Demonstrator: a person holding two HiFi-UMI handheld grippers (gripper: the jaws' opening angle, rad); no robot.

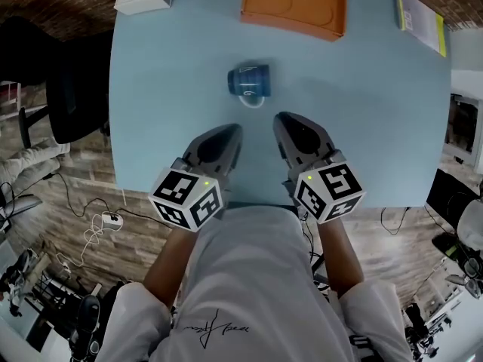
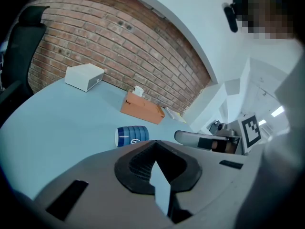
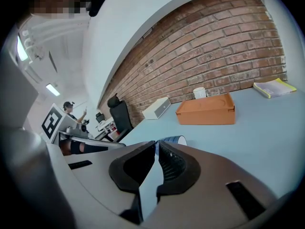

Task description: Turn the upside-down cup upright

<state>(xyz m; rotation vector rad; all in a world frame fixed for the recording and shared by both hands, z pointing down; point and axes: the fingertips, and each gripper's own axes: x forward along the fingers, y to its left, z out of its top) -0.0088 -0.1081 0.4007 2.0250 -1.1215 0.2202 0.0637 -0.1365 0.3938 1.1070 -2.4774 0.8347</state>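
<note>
On the light blue table [image 1: 162, 119] the blue cup [image 1: 249, 80] lies on its side, handle turned toward the person. It is free of both grippers.

In the head view the left gripper [image 1: 229, 130] has the cup near, at about 1 o'clock from its tips. The right gripper [image 1: 285, 119] has it at about 11 o'clock. So the cup sits just ahead of the two, between their lines.

In the left gripper view the jaws of the left gripper [image 2: 155, 144] meet at the tips and hold nothing. The cup [image 2: 132, 136] is beyond them, at 11 o'clock. In the right gripper view the right gripper [image 3: 156, 144] is also closed and empty, with the cup's rim [image 3: 176, 139] just past its tips at 1 o'clock.

An orange box [image 1: 294, 6] stands at 12 o'clock beyond the cup.
</note>
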